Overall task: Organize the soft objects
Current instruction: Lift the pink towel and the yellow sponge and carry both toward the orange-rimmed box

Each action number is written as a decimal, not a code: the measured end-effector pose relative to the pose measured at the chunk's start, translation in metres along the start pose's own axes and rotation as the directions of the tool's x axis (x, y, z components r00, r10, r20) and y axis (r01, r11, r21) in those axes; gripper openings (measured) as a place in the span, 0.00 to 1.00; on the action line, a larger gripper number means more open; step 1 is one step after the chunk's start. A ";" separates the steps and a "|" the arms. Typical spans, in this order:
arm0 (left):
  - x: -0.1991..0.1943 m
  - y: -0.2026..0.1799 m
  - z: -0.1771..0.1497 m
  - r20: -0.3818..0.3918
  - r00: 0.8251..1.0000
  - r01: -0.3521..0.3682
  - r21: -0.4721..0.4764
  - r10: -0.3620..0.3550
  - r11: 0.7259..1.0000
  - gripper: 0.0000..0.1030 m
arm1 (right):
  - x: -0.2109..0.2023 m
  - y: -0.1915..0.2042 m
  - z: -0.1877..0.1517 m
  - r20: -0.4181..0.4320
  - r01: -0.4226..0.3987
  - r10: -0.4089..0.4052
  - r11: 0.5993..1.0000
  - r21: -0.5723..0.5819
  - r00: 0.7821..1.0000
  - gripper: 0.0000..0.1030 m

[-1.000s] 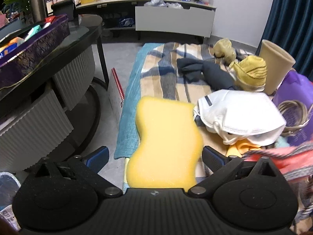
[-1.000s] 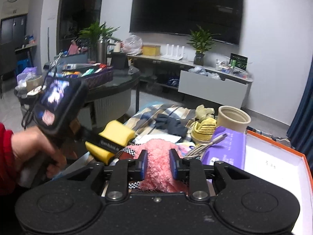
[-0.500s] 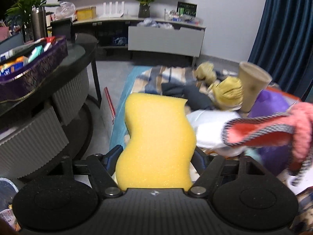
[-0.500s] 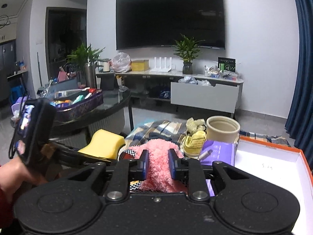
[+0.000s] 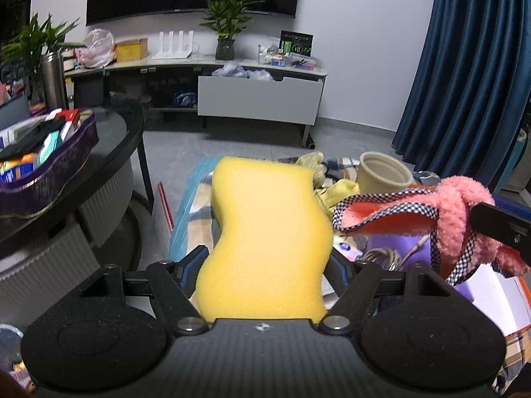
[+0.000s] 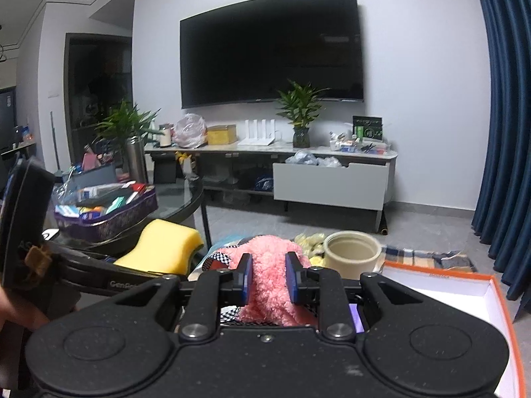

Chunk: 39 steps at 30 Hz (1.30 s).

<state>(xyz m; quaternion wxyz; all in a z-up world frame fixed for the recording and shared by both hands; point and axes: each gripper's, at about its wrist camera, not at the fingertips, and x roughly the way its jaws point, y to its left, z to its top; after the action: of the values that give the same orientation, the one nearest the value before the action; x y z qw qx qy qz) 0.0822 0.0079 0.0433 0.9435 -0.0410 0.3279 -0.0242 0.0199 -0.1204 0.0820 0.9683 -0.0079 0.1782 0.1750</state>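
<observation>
Sponge (image 5: 265, 242), lengthwise forward, clamped in left gripper (image 5: 265, 265); right gripper (image 6: 267, 278) pinches pink cloth (image 6: 268, 285).

Your yellow sponge (image 5: 265, 238) looks like porous matt foam, the pink slipper (image 5: 454, 219) is fuzzy plush with checkered cloth trim, the beige cup (image 6: 351, 252) is matt, and both grippers' bodies are speckled matt black plastic.

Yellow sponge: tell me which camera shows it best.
The left wrist view. There the yellow sponge fills the centre, its whole wavy outline visible, clamped in the left gripper. The right wrist view catches only a slanted top face and one end at left, partly hidden behind the left gripper's dark body.
</observation>
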 end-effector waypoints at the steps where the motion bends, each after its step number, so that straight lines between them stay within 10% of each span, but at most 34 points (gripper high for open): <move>1: 0.000 -0.002 0.001 0.001 1.000 0.003 0.002 -0.003 1.000 0.72 | -0.001 -0.002 0.002 0.004 0.006 -0.006 1.000 0.001 1.000 0.26; 39: 0.010 -0.043 0.027 0.021 0.998 0.053 0.055 -0.054 0.997 0.72 | -0.002 -0.047 0.022 0.044 0.104 -0.106 0.994 0.042 0.993 0.26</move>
<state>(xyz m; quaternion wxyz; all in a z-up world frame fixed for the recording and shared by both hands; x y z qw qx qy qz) 0.1057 -0.0338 0.0626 0.9468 -0.0242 0.3155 -0.0582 0.0415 -0.1633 0.1016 0.9800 0.0059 0.1586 0.1203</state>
